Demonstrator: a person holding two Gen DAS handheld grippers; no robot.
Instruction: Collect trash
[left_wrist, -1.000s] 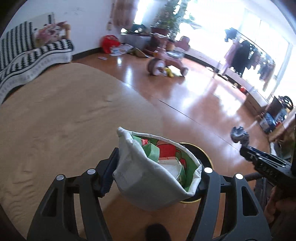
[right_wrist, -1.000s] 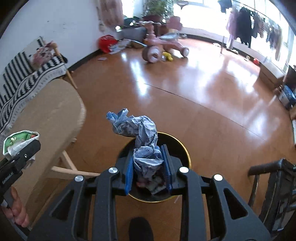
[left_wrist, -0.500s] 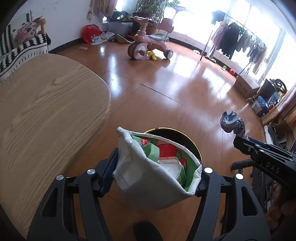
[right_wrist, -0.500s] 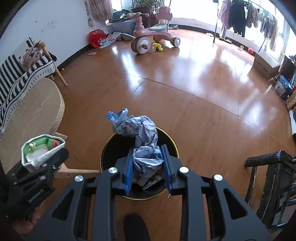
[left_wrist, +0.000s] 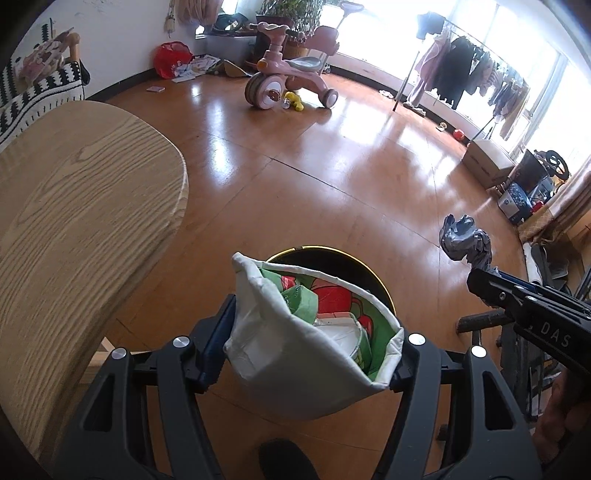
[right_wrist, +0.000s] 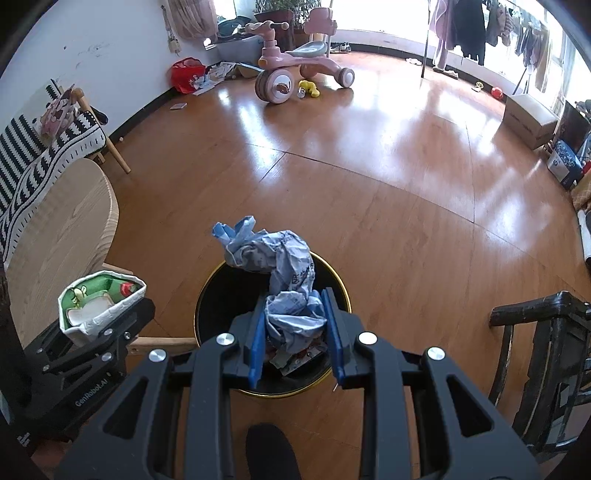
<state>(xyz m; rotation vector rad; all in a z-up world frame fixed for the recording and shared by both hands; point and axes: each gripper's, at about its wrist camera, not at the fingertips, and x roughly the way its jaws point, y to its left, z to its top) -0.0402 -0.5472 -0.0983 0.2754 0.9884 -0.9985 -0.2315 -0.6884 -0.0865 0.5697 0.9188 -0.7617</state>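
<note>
The left gripper (left_wrist: 314, 347) is seen closed on a squashed white carton (left_wrist: 306, 354) with green and red print, the jaws standing fairly wide because the carton fills them; the right gripper (right_wrist: 297, 332) is clamped, at a much narrower gap, on a crumpled wad of blue-grey paper (right_wrist: 284, 273). Both loads are held above the black bin (right_wrist: 218, 295) with the gold rim, which stands on the wooden floor (right_wrist: 369, 192) just beside the pale wooden table (left_wrist: 74, 206); some rubbish appears to lie in the bin already, though that part is mostly hidden by the paper. The drop is best done one piece at a time; each load should be centred over the mouth before its jaws are opened, since the carton is seen toward the near rim and could catch there. Farther off, a pink tricycle (right_wrist: 291, 66) is left well clear.
</note>
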